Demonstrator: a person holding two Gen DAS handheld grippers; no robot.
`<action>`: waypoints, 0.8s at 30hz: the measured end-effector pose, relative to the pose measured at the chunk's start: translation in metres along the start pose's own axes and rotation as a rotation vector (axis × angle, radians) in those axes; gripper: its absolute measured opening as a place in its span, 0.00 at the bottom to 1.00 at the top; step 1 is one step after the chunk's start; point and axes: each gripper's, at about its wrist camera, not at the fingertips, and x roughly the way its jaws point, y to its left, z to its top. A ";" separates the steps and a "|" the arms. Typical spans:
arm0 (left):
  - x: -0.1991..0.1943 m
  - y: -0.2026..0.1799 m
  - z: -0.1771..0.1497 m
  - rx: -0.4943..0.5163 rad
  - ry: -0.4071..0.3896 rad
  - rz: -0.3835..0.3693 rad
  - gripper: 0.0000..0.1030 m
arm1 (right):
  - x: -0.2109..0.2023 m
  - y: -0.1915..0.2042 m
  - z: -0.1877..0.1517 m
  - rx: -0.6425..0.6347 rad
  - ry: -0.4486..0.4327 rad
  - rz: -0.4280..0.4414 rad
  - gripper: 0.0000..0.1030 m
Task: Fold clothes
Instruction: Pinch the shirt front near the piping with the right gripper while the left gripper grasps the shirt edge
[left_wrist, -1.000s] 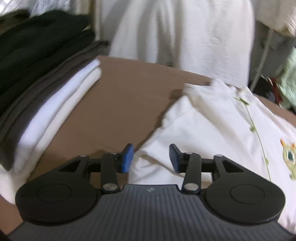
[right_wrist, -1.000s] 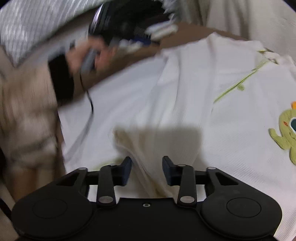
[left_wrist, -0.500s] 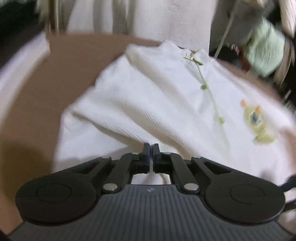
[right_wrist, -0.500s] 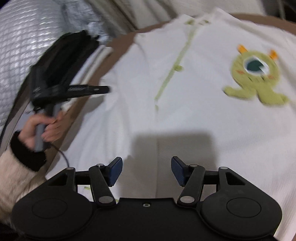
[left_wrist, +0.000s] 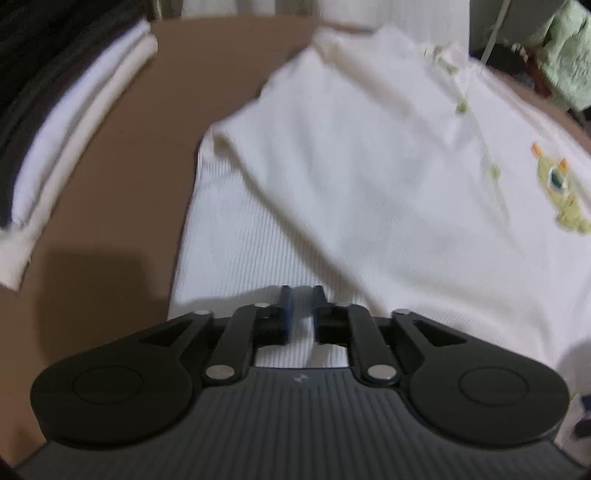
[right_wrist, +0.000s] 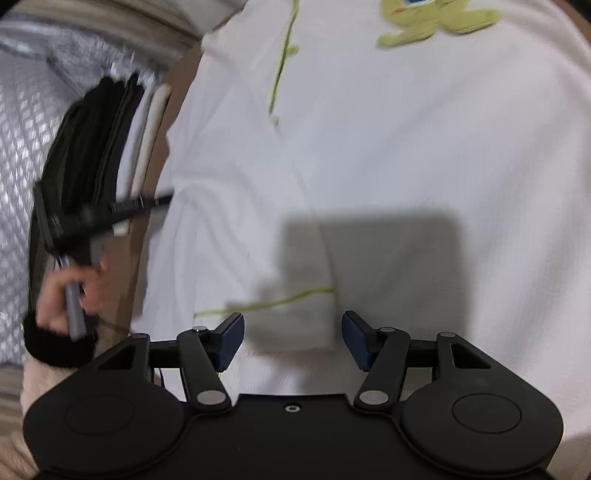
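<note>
No readable writing shows. A stack of folded clothes (left_wrist: 62, 122) sits left on the brown tabletop (left_wrist: 155, 155). The white polo shirt (left_wrist: 369, 177) with its green monster patch (left_wrist: 561, 192) lies spread just right. The left claw (left_wrist: 301, 314) is opening, shirt fabric between its pads. The right claw (right_wrist: 291, 339) hangs released over the shirt's hem.

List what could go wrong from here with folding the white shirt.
1. The left gripper has a narrow strip of the white shirt between its opening jaws; the fabric may slip out.
2. The right gripper is open over a folded edge and could catch several layers at once.
3. The stack of folded clothes lies close beside the shirt; a swung sleeve might disturb it.
</note>
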 end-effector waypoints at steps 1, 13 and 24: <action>-0.004 -0.001 0.001 0.003 -0.028 -0.006 0.25 | 0.003 0.000 0.002 -0.002 0.000 -0.013 0.62; -0.034 0.008 0.023 0.008 -0.300 -0.011 0.27 | -0.070 0.093 0.056 -0.510 -0.245 -0.196 0.08; 0.007 -0.021 0.096 0.058 -0.175 -0.035 0.50 | -0.057 -0.001 0.131 -0.297 -0.375 -0.074 0.08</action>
